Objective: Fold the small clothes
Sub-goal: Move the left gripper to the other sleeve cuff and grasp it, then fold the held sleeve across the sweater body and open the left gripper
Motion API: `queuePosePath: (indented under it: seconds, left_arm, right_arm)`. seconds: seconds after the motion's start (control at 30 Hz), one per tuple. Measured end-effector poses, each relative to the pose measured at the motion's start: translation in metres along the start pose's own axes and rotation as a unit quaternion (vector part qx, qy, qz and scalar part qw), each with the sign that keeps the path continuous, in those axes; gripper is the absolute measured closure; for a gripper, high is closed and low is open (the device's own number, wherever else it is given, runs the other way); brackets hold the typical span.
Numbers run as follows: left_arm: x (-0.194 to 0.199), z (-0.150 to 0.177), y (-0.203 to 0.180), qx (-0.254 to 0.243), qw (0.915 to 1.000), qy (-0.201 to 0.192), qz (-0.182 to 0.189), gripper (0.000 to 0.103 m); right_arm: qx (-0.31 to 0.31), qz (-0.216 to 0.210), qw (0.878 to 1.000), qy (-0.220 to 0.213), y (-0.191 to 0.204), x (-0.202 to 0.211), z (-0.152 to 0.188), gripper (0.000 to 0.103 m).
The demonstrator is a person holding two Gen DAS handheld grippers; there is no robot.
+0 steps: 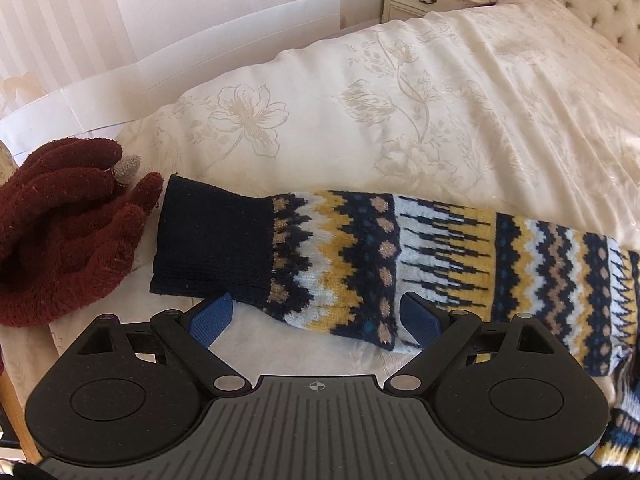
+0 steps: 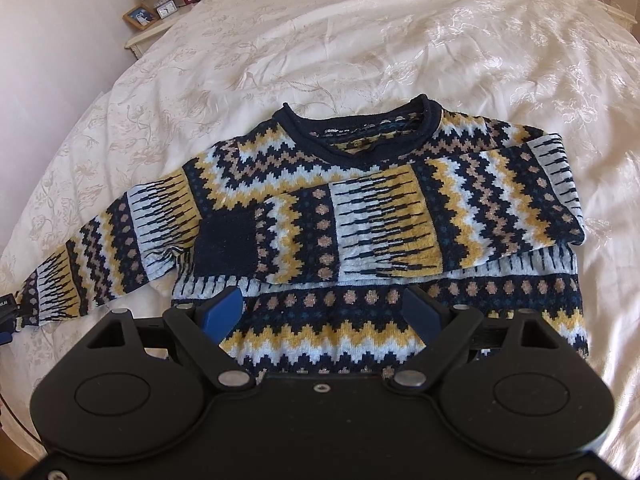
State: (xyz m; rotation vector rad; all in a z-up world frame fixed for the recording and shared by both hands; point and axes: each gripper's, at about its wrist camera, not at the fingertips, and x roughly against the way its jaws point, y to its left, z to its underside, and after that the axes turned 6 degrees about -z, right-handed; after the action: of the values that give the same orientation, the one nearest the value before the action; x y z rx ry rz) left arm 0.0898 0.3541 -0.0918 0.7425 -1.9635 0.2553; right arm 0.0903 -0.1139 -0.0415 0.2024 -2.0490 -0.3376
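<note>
On the cream floral-quilted bed (image 2: 360, 40), the navy, yellow and white zigzag-knit sweater (image 2: 360, 320) lies flat, one sleeve (image 2: 400, 232) folded across its chest. The other sleeve (image 1: 400, 260) lies outstretched, unfolded, between the left gripper (image 1: 316, 318)'s wide, empty jaws. The right gripper (image 2: 320, 312) hovers equally wide over the hem. Dark-red knitted gloves (image 1: 68, 232) wait just beside the navy cuff (image 1: 212, 240).

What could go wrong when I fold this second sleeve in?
1. The left gripper is open around the sleeve's near edge; a shallow pinch may catch one knit layer only, so the sleeve twists.
2. The maroon gloves lie right by the navy cuff and could snag and drag along.
3. The already folded sleeve lies loose across the sweater; tugging could shift it. The right gripper is open, holding nothing down.
</note>
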Motion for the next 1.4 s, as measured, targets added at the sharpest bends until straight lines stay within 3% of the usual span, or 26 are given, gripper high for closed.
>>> queuePosePath:
  seconds: [0.17, 0.27, 0.53, 0.63, 0.9, 1.0, 1.17, 1.4]
  left_arm:
    - [-0.012, -0.005, -0.001, 0.000, 0.9999, 0.010, 0.005, 0.016]
    - [-0.012, -0.004, -0.007, -0.021, 0.9997, 0.008, -0.011, 0.031]
    - [0.007, -0.007, -0.015, -0.069, 0.9971, -0.029, -0.018, 0.088]
    - [0.021, -0.011, -0.019, -0.069, 0.9966, -0.044, -0.006, 0.094]
    - [0.071, -0.019, -0.061, -0.074, 0.9931, -0.082, 0.038, 0.094]
    - [0.094, -0.018, -0.089, -0.081, 0.9895, -0.095, 0.073, 0.095]
    - [0.135, -0.003, -0.154, -0.121, 0.9774, -0.122, 0.123, 0.095]
    - [0.181, 0.033, -0.259, -0.173, 0.9541, -0.126, 0.210, 0.095]
  right_arm:
    - [-0.002, 0.004, 1.000, 0.003, 0.003, 0.002, 0.003, 0.015]
    - [-0.006, 0.005, 1.000, 0.006, 0.002, 0.002, 0.004, 0.015]
    - [-0.013, -0.001, 1.000, 0.019, -0.003, -0.004, 0.009, 0.015]
    - [-0.016, -0.009, 1.000, 0.021, -0.007, -0.003, 0.011, 0.015]
    - [-0.022, -0.025, 0.999, 0.023, -0.029, 0.003, 0.010, 0.015]
    - [-0.028, -0.028, 0.999, 0.021, -0.043, 0.008, 0.009, 0.015]
    - [-0.041, -0.031, 0.998, 0.020, -0.073, 0.019, 0.009, 0.015]
    - [-0.066, -0.026, 0.997, 0.021, -0.122, 0.031, 0.013, 0.015]
